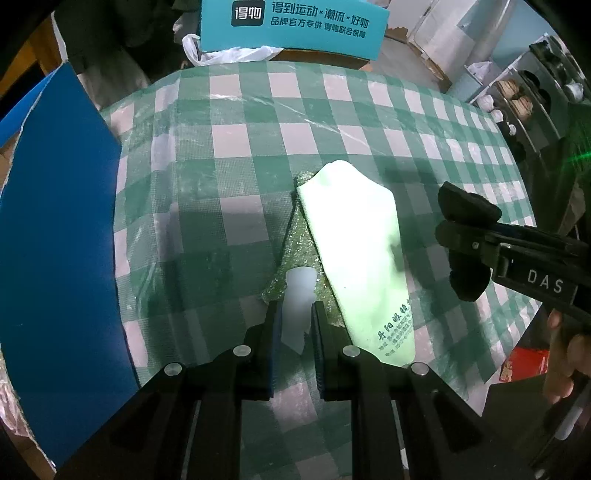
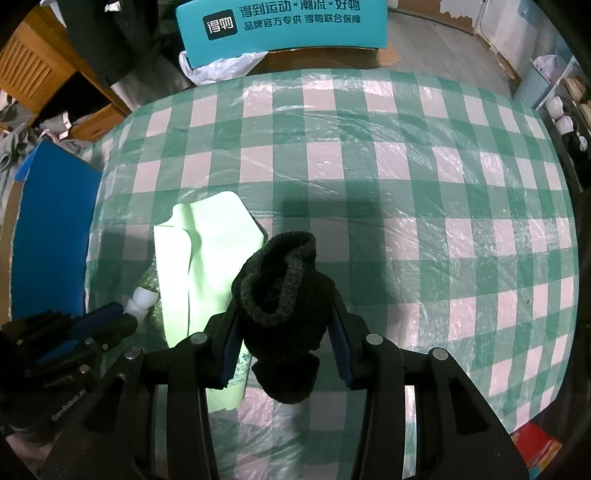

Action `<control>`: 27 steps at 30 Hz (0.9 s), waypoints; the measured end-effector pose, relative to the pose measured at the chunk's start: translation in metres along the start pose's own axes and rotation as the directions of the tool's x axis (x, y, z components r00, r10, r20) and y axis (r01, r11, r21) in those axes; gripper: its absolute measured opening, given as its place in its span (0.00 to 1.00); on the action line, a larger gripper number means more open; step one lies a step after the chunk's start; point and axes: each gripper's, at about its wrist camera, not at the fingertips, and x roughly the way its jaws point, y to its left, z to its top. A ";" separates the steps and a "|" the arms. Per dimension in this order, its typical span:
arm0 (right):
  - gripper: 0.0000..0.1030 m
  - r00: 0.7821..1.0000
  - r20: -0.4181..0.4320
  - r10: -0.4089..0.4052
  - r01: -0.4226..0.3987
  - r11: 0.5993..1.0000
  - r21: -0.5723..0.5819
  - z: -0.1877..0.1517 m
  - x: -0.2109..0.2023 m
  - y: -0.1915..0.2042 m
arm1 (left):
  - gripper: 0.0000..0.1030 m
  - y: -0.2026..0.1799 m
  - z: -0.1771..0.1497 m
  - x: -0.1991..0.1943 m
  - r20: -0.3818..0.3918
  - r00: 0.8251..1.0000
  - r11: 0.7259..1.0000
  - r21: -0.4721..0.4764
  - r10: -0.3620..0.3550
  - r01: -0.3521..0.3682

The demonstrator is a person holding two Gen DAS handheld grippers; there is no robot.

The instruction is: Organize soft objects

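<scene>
Gripping two soft things at once, the person is working over the checked table [image 1: 258, 155], so the step in hand looks like lifting the white piece clear and carrying both to wherever they belong. Doing it well probably means raising the left gripper [image 1: 297, 314] straight up, slowly, so the white piece [image 1: 300, 295] is not dragging the green mesh [image 1: 299, 243] or the pale cloth [image 1: 354, 240] along with it. The blue board [image 1: 59, 236] is standing close on the left, so a sideways swing that way is risking a bump. The right side is likely best kept steady above the table until the left is clear.

The left jaws are sitting as near together as they go, pinching the white piece, whose top is poking out above the pads. It is lying over the mesh, just beside the cloth's near edge.

The right gripper [image 2: 284, 325] is standing part open, its jaws pressing on a bundled black sock [image 2: 284, 291], which is filling the gap and bulging above and below the pads. In the left view the sock is hanging off the table, beside the cloth's right edge, not touching it. A hand [image 1: 569, 354] is holding that gripper's handle.

A teal box [image 2: 280, 22] is sitting beyond the table's far edge.
</scene>
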 end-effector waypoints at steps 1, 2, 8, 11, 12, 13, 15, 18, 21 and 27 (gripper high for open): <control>0.41 1.000 0.000 0.001 -0.001 1.000 -0.001 0.000 0.000 0.000 | 0.15 0.000 0.000 -0.001 0.003 1.000 1.000 0.002 0.003 -0.003; 0.41 1.000 0.000 0.000 0.000 1.000 -0.002 0.000 0.000 0.001 | 0.15 0.000 0.000 0.000 0.004 1.000 1.000 0.001 0.005 -0.005; 0.41 1.000 0.000 0.002 -0.002 1.000 0.000 -0.001 -0.001 0.002 | 0.18 -0.003 -0.003 0.008 -0.026 1.000 1.000 0.016 0.012 -0.012; 0.41 1.000 -0.001 0.000 0.000 1.000 0.000 -0.001 0.000 0.001 | 0.29 -0.005 -0.005 0.008 -0.024 1.000 1.000 0.022 0.019 -0.019; 0.41 1.000 -0.003 0.001 -0.001 1.000 0.001 -0.001 0.000 0.001 | 0.31 -0.006 -0.005 0.007 -0.022 1.000 0.999 0.030 0.022 -0.021; 0.41 1.000 -0.004 0.000 0.000 1.000 0.002 0.000 0.000 0.001 | 0.32 -0.008 -0.005 0.007 -0.021 1.000 0.999 0.043 0.022 -0.021; 0.41 1.000 -0.006 0.001 -0.001 1.000 0.004 0.000 0.001 0.001 | 0.39 -0.013 -0.006 0.008 -0.021 1.000 0.997 0.069 0.023 -0.021; 0.41 1.000 -0.010 0.001 -0.001 1.000 0.007 0.000 0.002 -0.001 | 0.40 -0.018 -0.009 0.012 -0.034 0.999 0.996 0.088 0.029 -0.026; 0.41 1.000 -0.011 0.002 -0.002 1.000 0.007 0.001 0.003 -0.002 | 0.40 -0.022 -0.009 0.018 -0.045 0.998 0.994 0.103 0.038 -0.033; 0.41 1.000 -0.010 0.003 -0.003 1.000 0.012 0.001 0.004 -0.003 | 0.40 -0.025 -0.004 0.024 -0.027 0.999 0.992 0.119 0.039 -0.036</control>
